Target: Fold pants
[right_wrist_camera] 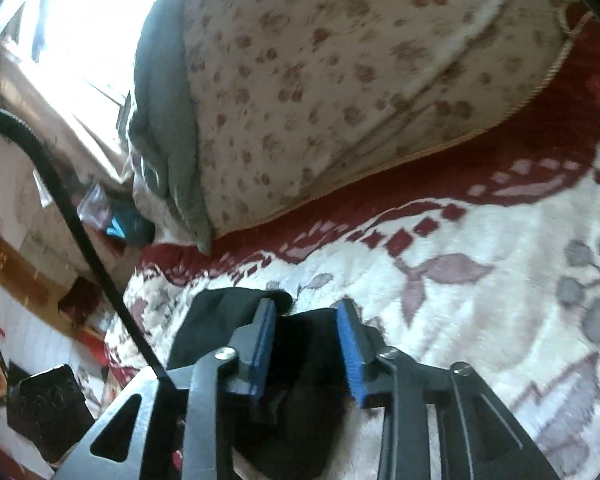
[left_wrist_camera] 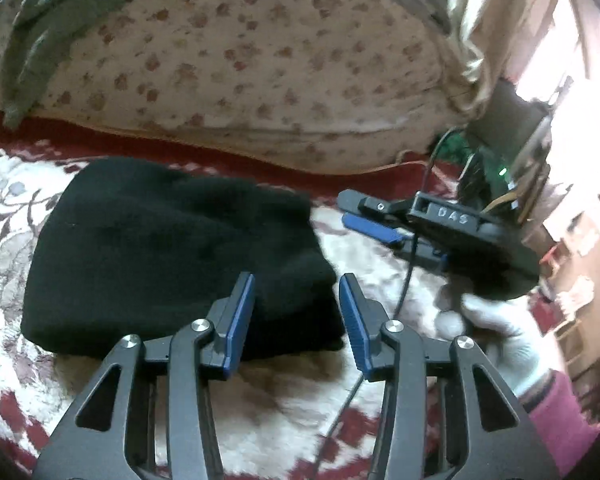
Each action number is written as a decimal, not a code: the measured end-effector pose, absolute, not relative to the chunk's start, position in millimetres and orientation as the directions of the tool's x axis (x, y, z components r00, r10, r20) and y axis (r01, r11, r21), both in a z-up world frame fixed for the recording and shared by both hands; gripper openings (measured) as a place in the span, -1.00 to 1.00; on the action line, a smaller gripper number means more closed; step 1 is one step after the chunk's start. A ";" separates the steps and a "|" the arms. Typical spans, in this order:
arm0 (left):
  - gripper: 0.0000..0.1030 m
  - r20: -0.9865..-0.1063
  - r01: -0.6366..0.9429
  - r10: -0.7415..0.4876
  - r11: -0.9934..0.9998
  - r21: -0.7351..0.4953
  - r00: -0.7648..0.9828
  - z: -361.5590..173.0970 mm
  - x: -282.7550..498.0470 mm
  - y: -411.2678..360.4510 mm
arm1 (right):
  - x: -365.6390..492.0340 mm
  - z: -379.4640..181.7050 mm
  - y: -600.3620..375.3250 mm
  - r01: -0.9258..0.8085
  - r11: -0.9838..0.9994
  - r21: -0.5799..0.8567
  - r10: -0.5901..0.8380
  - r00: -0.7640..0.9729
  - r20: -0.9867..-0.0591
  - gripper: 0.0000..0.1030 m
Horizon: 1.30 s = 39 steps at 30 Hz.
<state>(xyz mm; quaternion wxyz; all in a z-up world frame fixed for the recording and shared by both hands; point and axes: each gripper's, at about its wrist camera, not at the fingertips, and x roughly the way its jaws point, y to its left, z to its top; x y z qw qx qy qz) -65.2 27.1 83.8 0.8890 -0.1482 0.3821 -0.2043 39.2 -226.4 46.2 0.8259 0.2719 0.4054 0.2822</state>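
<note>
Black pants [left_wrist_camera: 172, 256] are folded into a compact bundle, lying on the cream blanket [left_wrist_camera: 292, 412] with dark red border and grey leaf pattern. Behind it sits a big floral-print pillow [left_wrist_camera: 260, 68] with a grey-green cloth [left_wrist_camera: 48, 28] draped over its left end.

Left claw [left_wrist_camera: 296, 316]: spread, blue pads [left_wrist_camera: 240, 320] apart. The near right corner of the bundle shows between and beyond the fingers; pads are not pressing on it, and whether any cloth touches them I can't tell.

Right claw [left_wrist_camera: 354, 212], seen from the left wrist view: just off the right edge of the bundle, low over the blanket, held by a hand in a white glove [left_wrist_camera: 500, 336] with a pink sleeve [left_wrist_camera: 560, 416]. A black cable [left_wrist_camera: 408, 276] runs down from it.

Right wrist view: right claw [right_wrist_camera: 306, 344] spread, blue pads [right_wrist_camera: 352, 356] apart, black fabric [right_wrist_camera: 300, 380] bunched between and under the fingers. The pads are not closed on it. A thick black cable [right_wrist_camera: 72, 216] arcs down the left side. The picture is motion-blurred. Off the blanket edge, at left, is room clutter too blurred to name.
</note>
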 end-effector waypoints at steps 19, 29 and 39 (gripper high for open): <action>0.01 -0.628 0.211 -0.422 0.899 -0.383 0.654 85.4 -79.0 66.4 | 47.2 30.9 -166.4 -0.301 0.584 0.754 0.810 0.284 -0.514 0.08; 0.01 -0.687 0.210 -0.432 0.898 -0.386 0.585 56.7 -51.4 32.1 | 47.0 13.4 -168.6 -0.306 0.486 0.819 0.864 0.311 -0.396 -0.75; 0.01 -0.659 0.284 -0.482 0.875 -0.392 0.577 73.2 -56.4 2.5 | 31.0 46.9 -207.9 -0.331 0.492 0.805 0.843 0.412 -0.346 -0.85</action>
